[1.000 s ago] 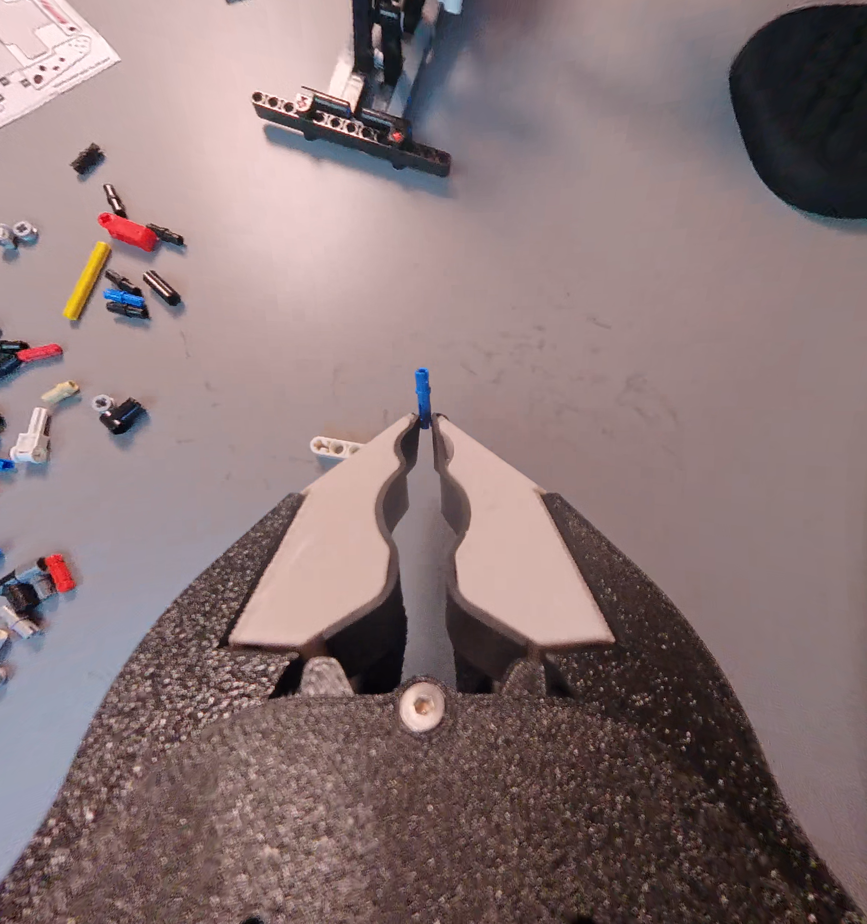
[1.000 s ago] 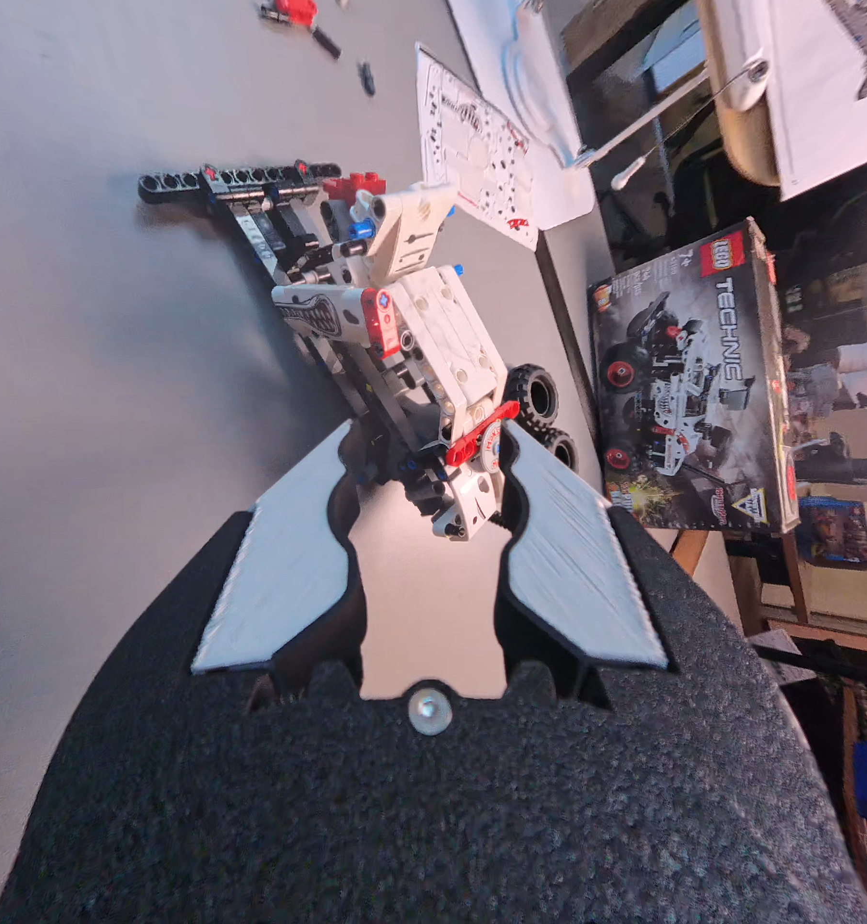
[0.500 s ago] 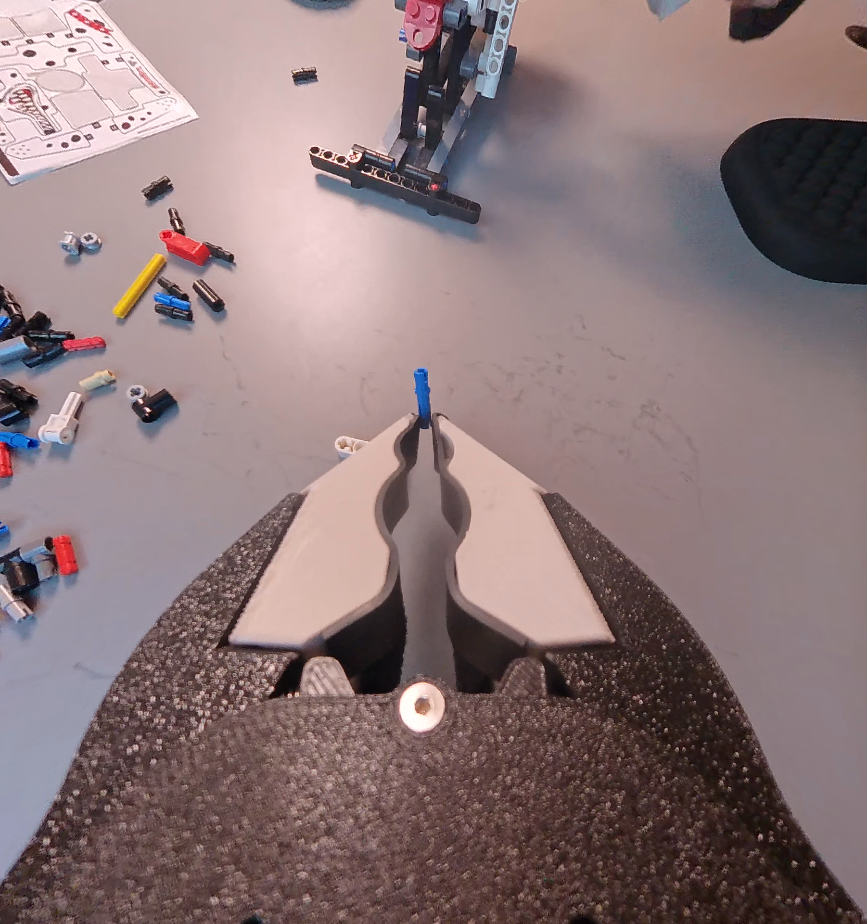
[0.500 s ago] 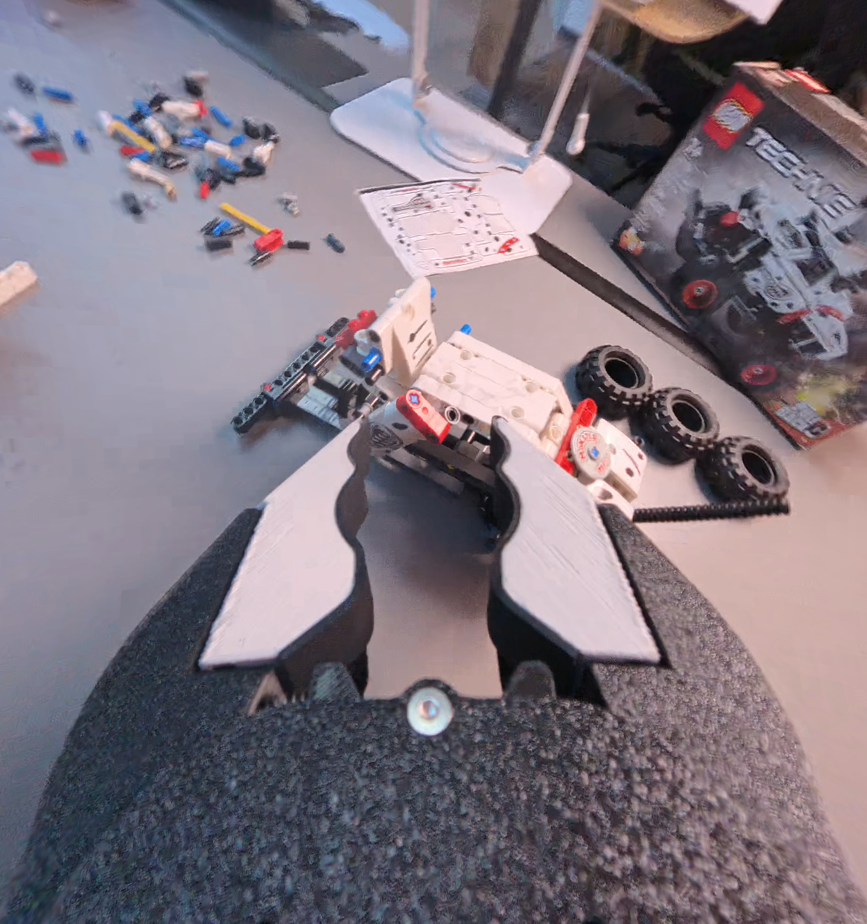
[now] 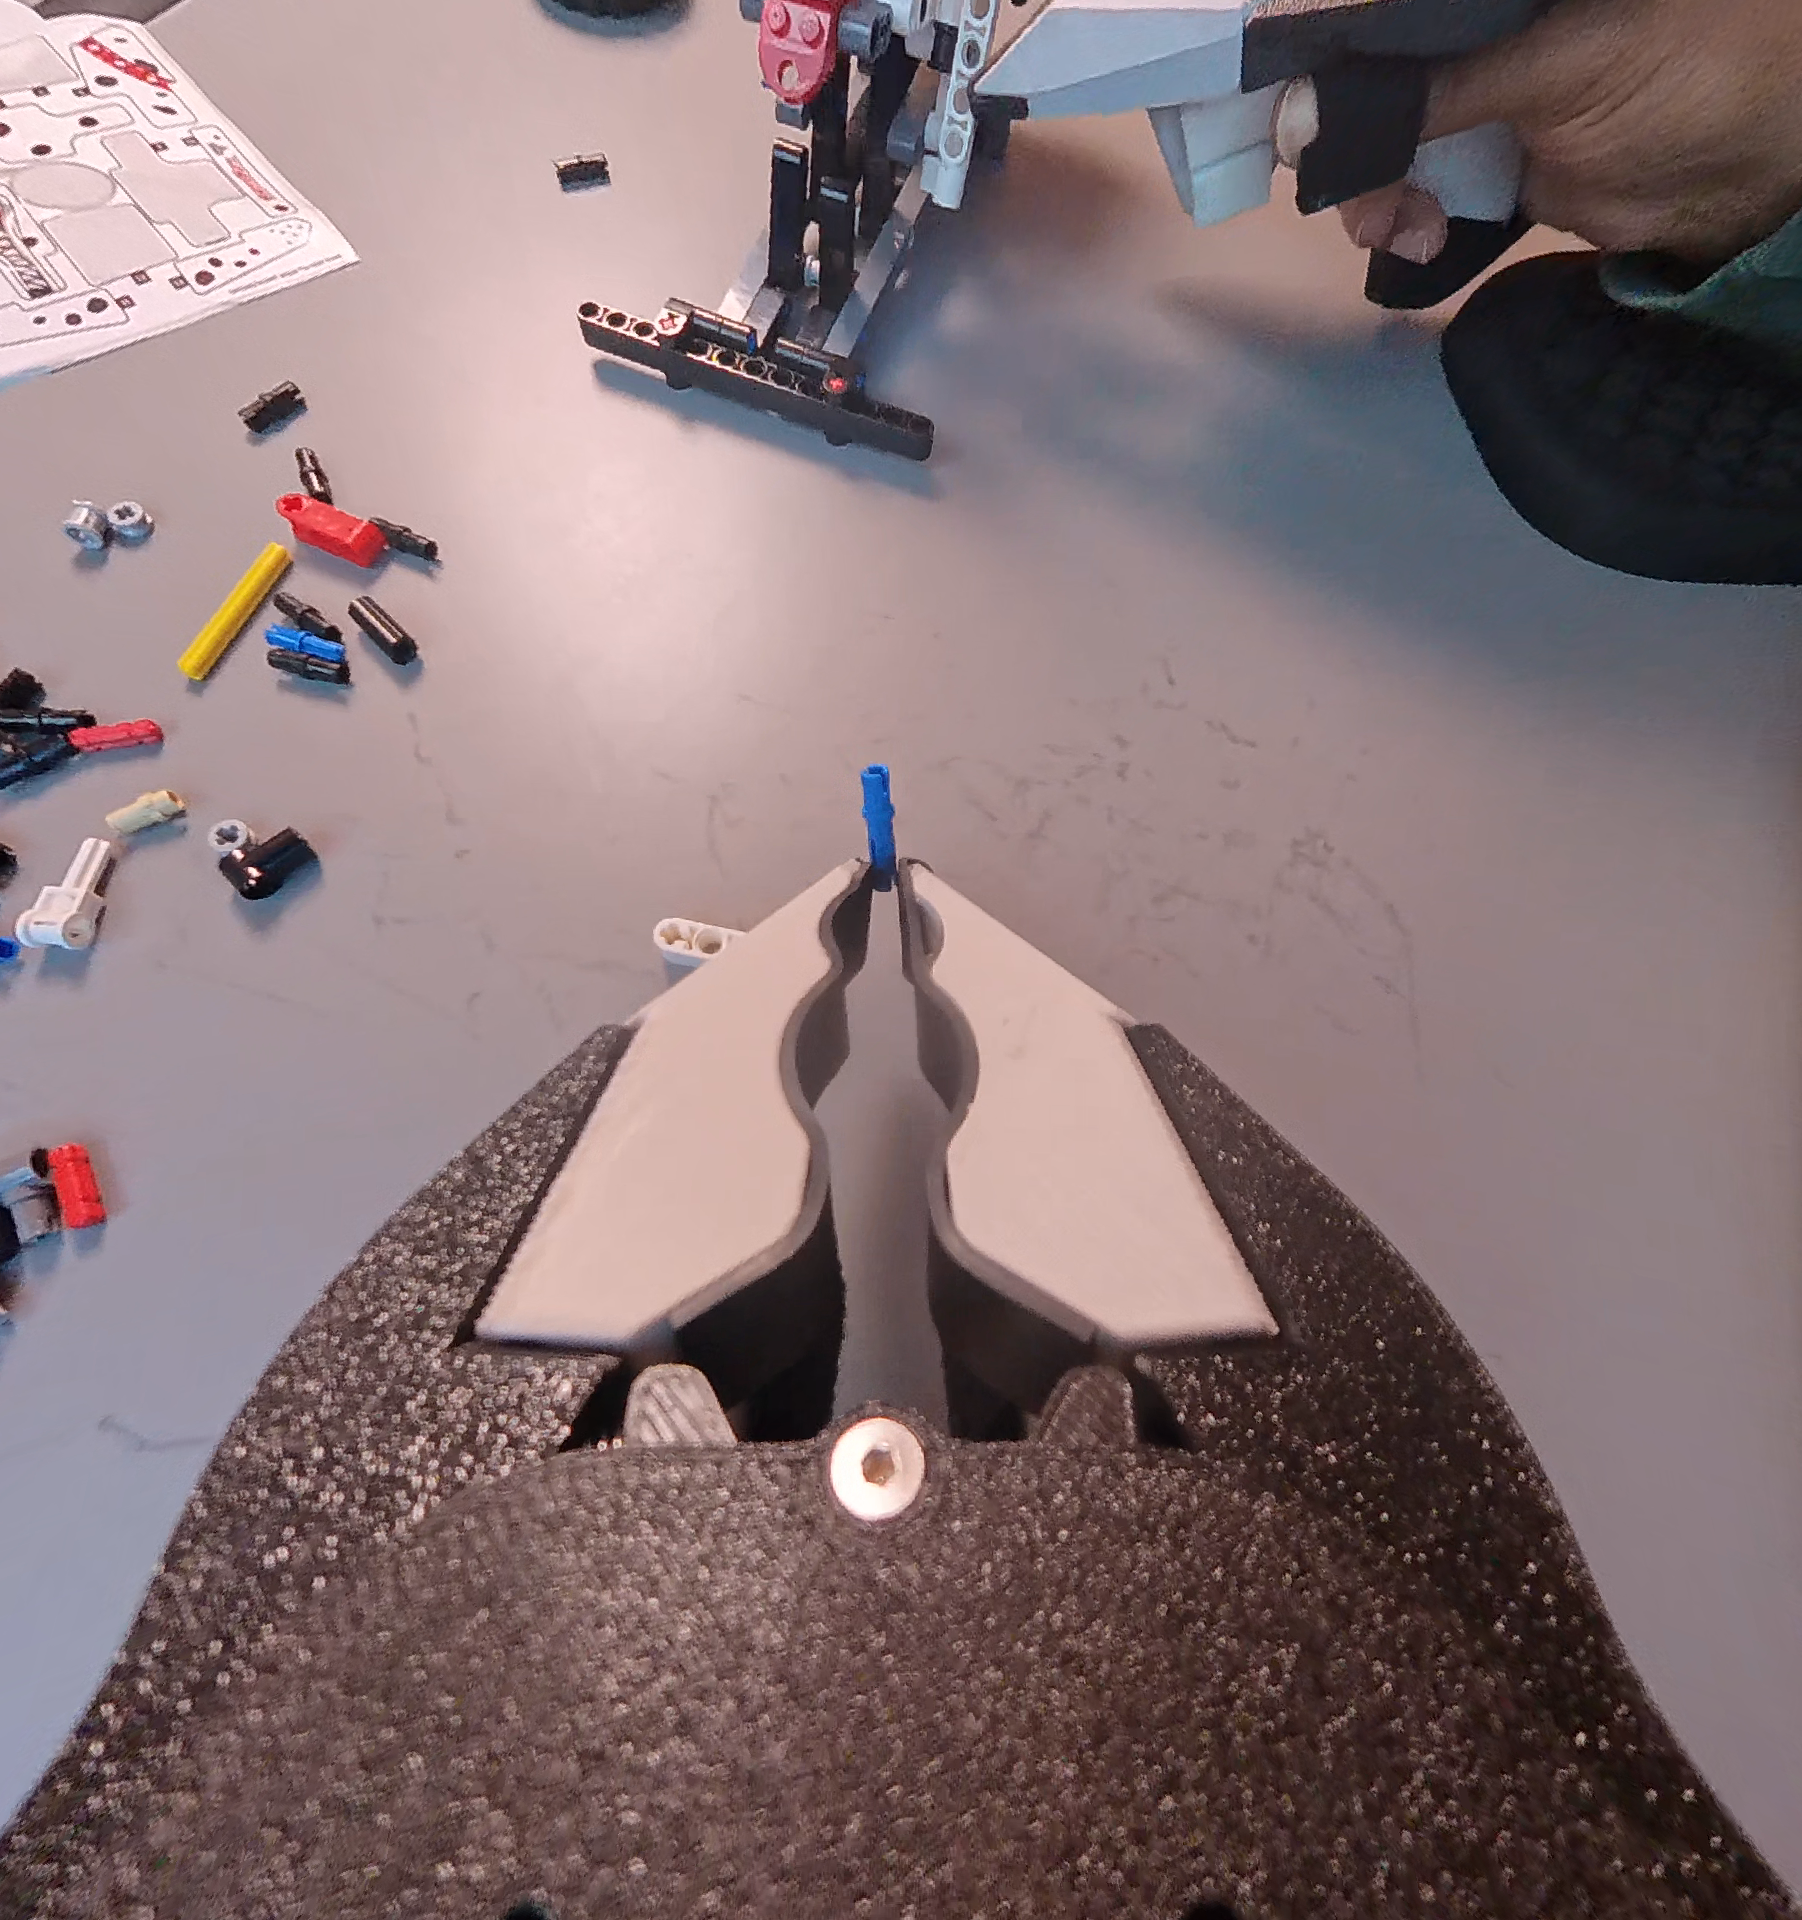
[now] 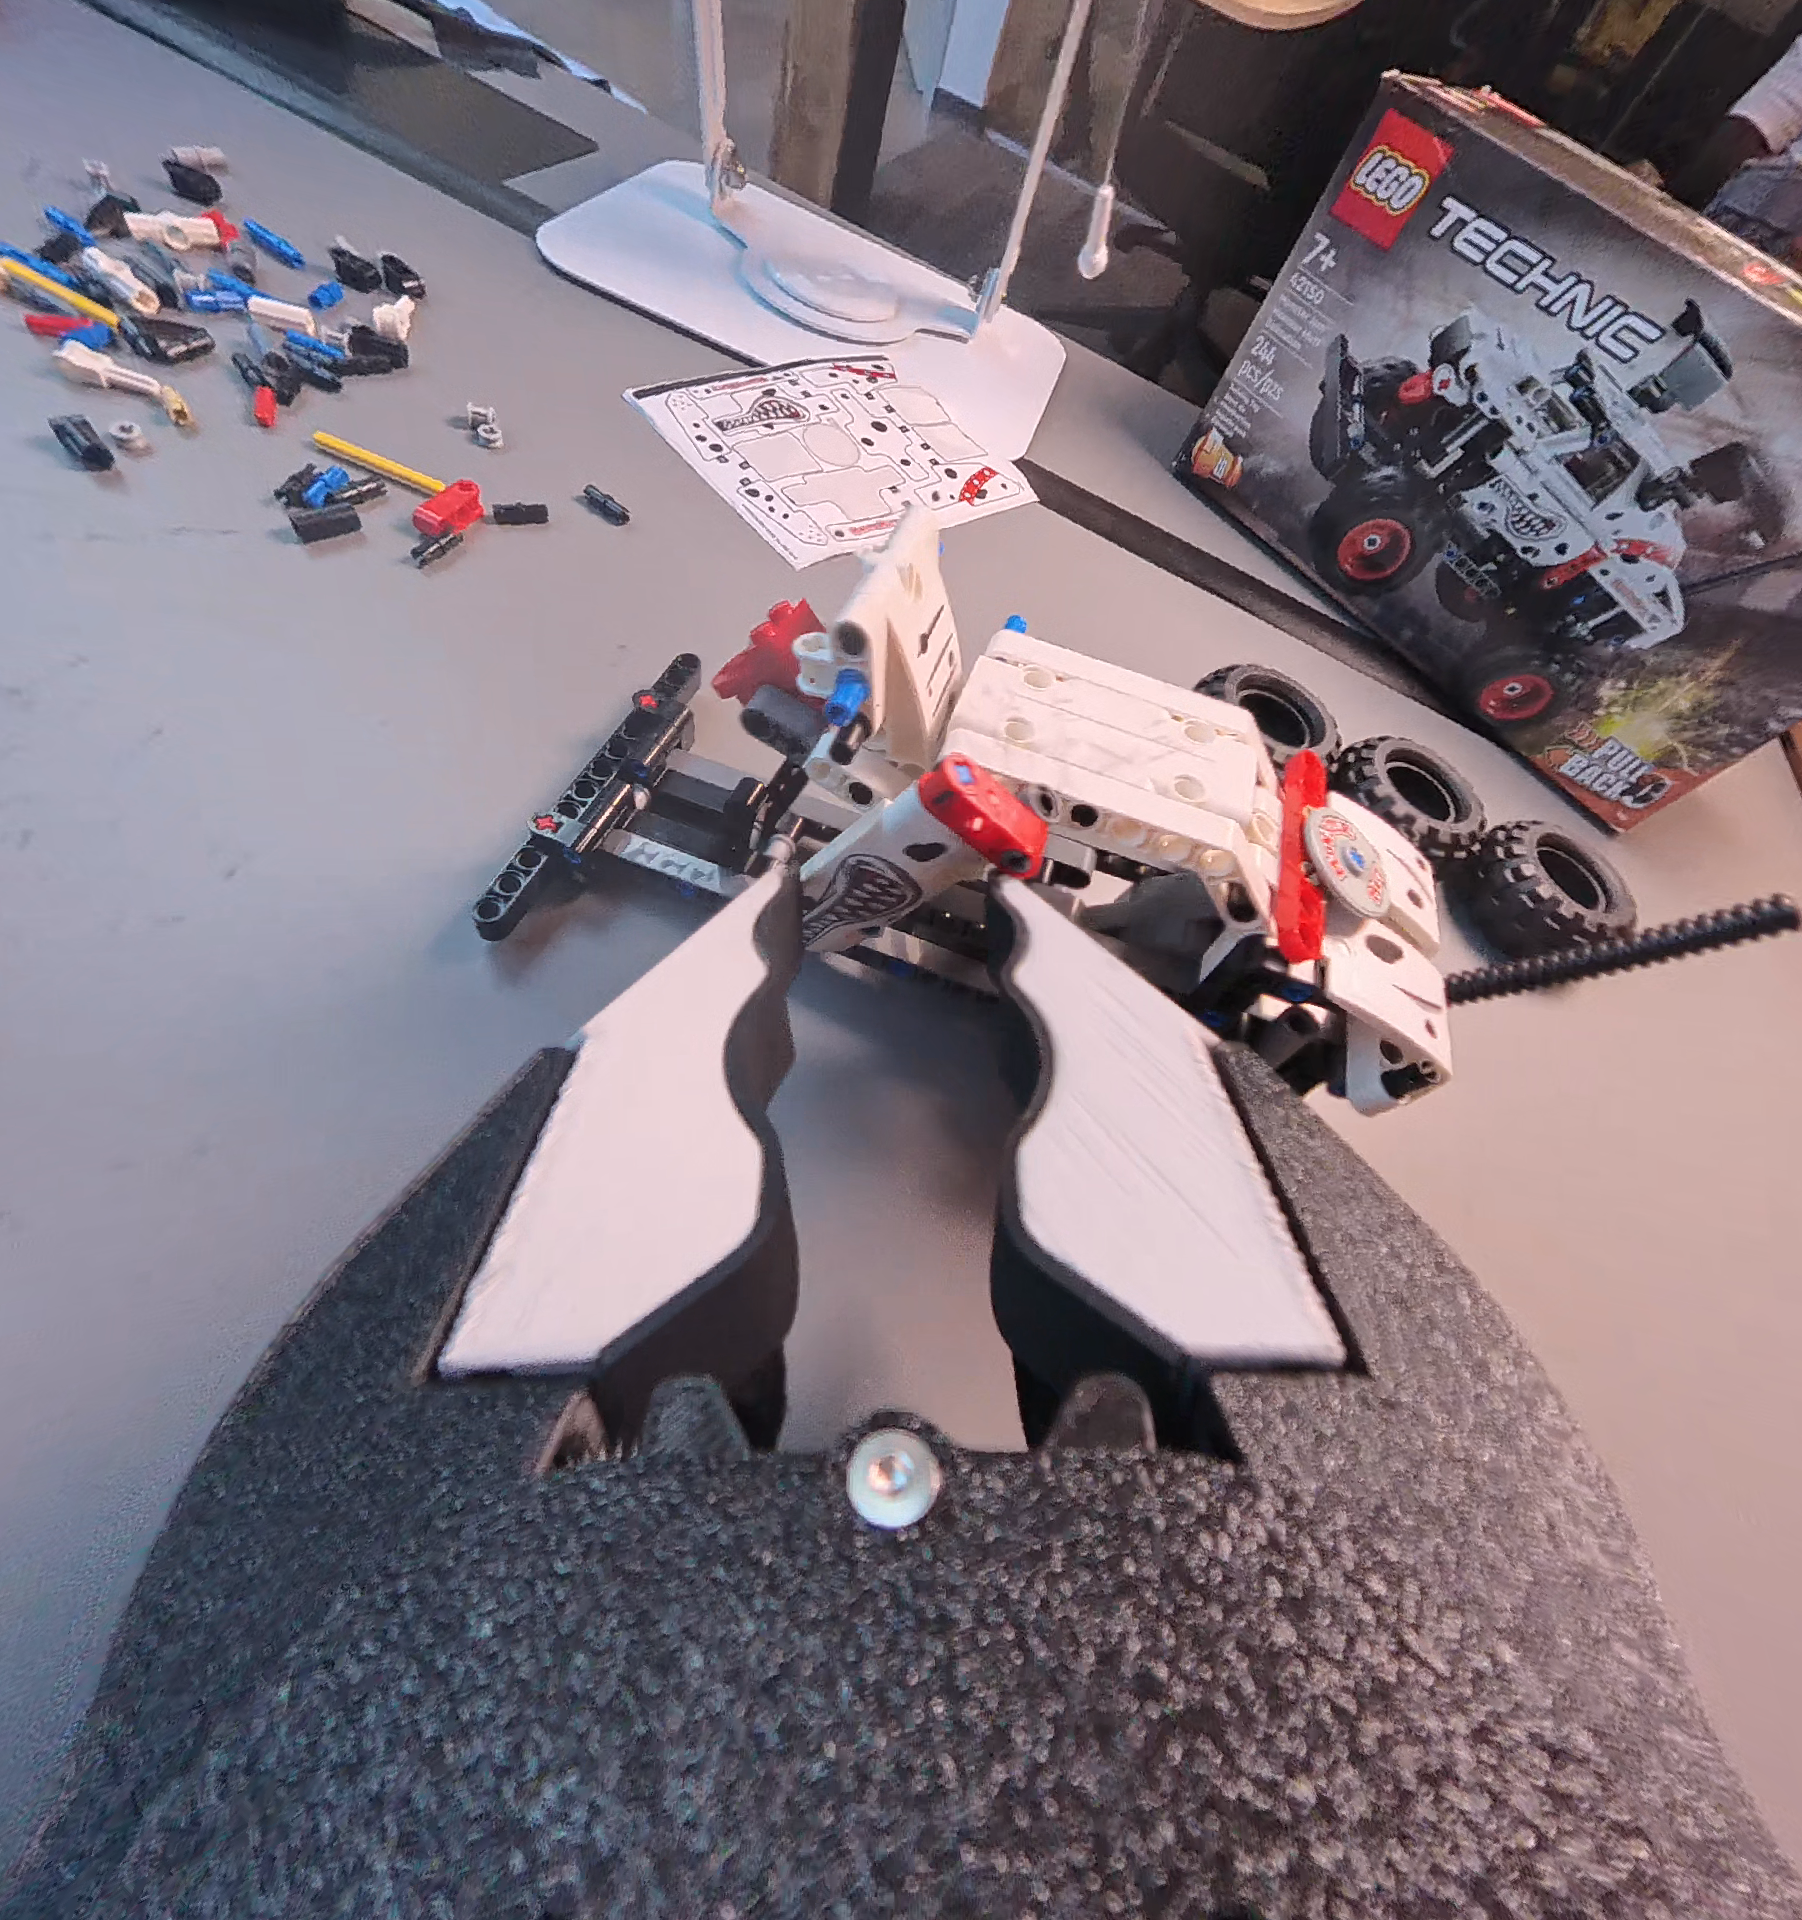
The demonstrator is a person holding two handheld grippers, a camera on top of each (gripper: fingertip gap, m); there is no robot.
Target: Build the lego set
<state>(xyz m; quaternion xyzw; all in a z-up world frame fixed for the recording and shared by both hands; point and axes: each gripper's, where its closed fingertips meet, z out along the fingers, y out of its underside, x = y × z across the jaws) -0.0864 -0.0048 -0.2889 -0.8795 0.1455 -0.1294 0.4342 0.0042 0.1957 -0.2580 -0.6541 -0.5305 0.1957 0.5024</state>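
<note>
My left gripper (image 5: 884,881) pinches a blue pin (image 5: 879,821) at its tips while my right gripper (image 6: 892,902), jaws spread, braces the half-built truck (image 6: 1084,790) on the table (image 6: 201,935); next, I judge, I must line the pin up with a hole.

Office or lab workspace: grey desk (image 6: 201,831), white lamp base (image 6: 803,281) and dark shelving (image 6: 1188,156) beyond the fingers, kit box (image 6: 1562,436) right of them.
</note>
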